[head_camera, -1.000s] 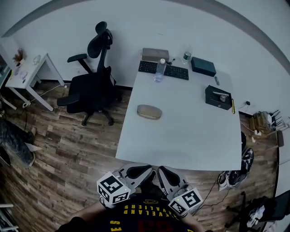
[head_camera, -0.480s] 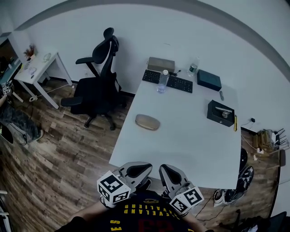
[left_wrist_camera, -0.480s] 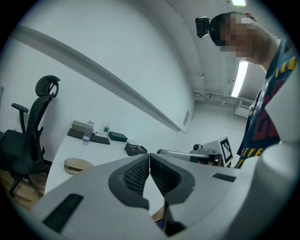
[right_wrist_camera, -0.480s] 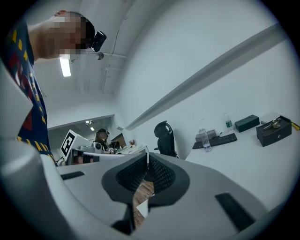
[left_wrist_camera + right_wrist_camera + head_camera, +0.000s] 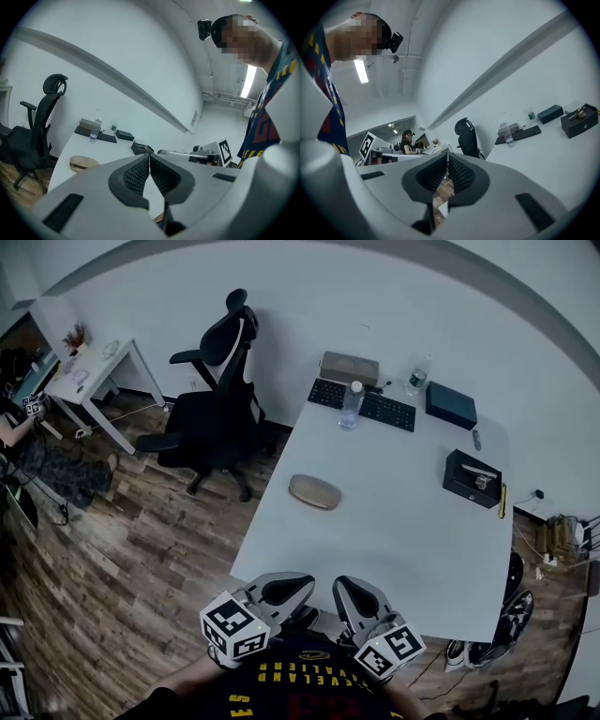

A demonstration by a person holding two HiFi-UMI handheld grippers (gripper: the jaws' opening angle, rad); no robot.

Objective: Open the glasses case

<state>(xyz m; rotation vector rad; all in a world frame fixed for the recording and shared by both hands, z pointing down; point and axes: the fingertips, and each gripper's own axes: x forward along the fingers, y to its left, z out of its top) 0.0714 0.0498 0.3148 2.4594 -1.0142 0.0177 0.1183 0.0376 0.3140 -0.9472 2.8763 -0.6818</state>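
Observation:
The tan oval glasses case (image 5: pixel 314 491) lies closed on the left part of the white table (image 5: pixel 403 540); the left gripper view also shows the case (image 5: pixel 83 163), far off. Both grippers hang close to my chest, short of the table's near edge and well away from the case. My left gripper (image 5: pixel 307 585) is shut, its ribbed pads pressed together with nothing between them (image 5: pixel 149 157). My right gripper (image 5: pixel 339 587) is shut and empty too (image 5: pixel 447 157).
A black office chair (image 5: pixel 220 409) stands left of the table. On the far end are a keyboard (image 5: pixel 375 404), a water bottle (image 5: pixel 352 404), a dark box (image 5: pixel 450 404) and an open black box (image 5: pixel 476 479). A small white desk (image 5: pixel 94 371) is far left.
The table and chair have slid right and slightly lower in the head view as I moved. Both grippers stay shut by my chest.

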